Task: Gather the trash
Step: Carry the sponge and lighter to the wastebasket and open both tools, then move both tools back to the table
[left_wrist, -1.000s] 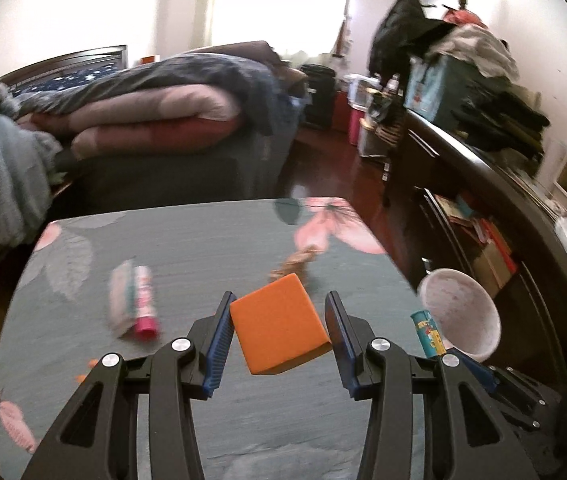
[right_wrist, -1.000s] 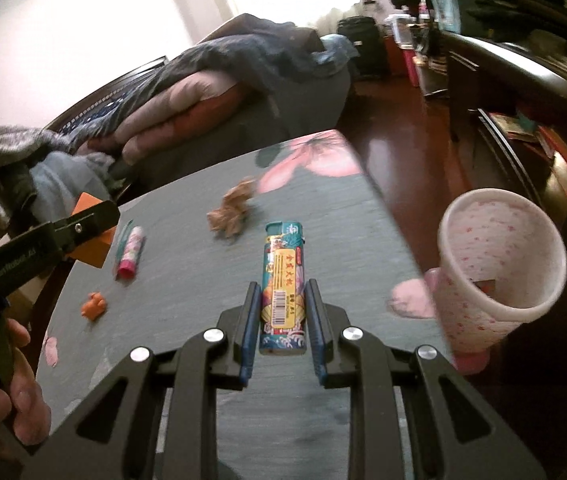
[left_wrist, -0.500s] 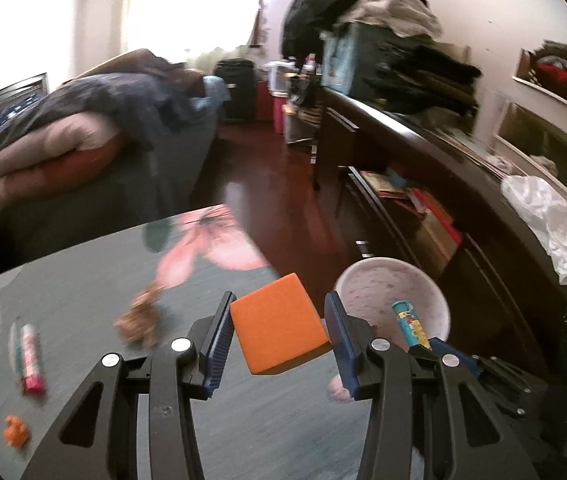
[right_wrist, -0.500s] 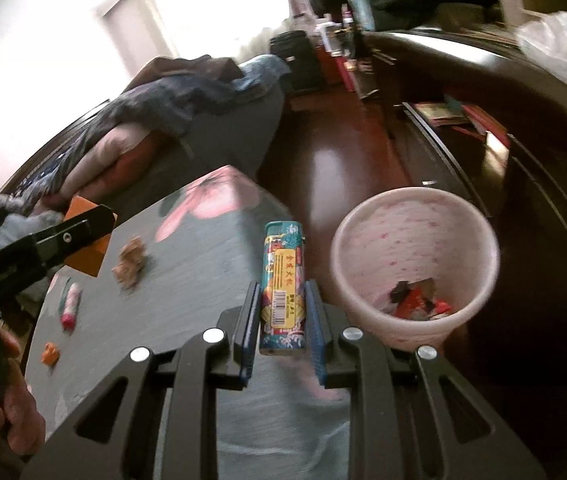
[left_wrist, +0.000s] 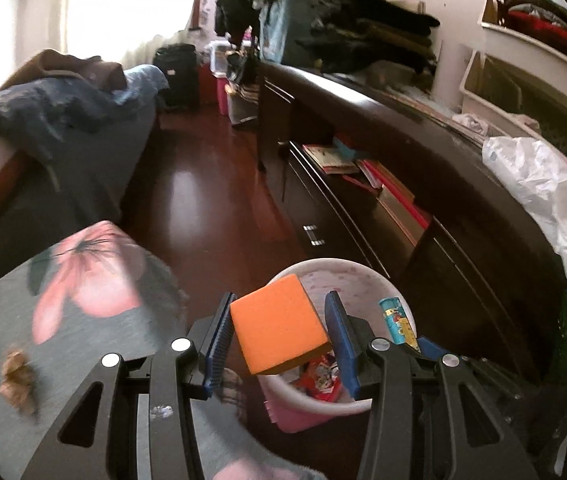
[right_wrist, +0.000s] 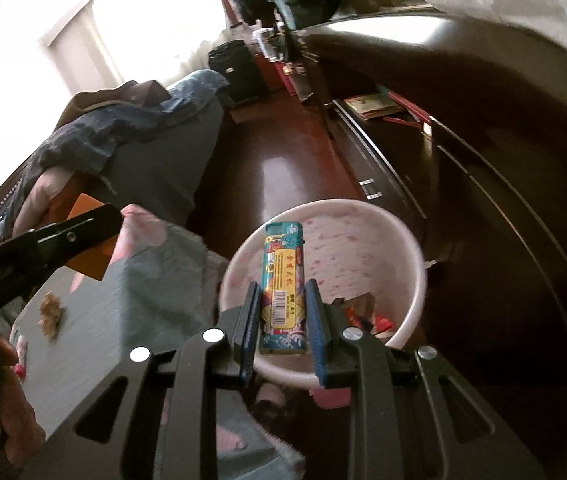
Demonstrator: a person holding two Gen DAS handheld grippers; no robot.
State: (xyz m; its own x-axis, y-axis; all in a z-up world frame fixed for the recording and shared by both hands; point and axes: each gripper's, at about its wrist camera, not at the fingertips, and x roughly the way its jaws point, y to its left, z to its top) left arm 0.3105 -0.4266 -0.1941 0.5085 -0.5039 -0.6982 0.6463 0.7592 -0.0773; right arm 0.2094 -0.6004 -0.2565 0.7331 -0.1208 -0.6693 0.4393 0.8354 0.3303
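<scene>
- The surface [left_wrist: 95, 320] has a grey cloth with big pink flowers, and it ends just beside the bin, so both hands need to be past its edge before they let go.
- The bin [right_wrist: 383, 236] is a pale pink bucket on the dark floor, with its mouth facing up and some red wrappers already at the bottom. Aim for the middle of the mouth, not the rim.
- The left tool [left_wrist: 279, 326] is squeezing the orange block [left_wrist: 277, 328] between its blue pads. The block sits over the near edge of the bin, so it is best to push a little farther out over the bin before opening.
- The right tool [right_wrist: 281, 310] is shut tight on the lighter [right_wrist: 283, 288], which points out over the bin's mouth. This one looks well placed: open the pads and it should fall straight in.
- The two tools are close together, so drop one thing at a time and keep them from bumping.
- A small brown clump [left_wrist: 17, 380] lies on the surface for later. It is blurry, so I think it is a scrap of dry stuff, but I cannot be sure.
</scene>
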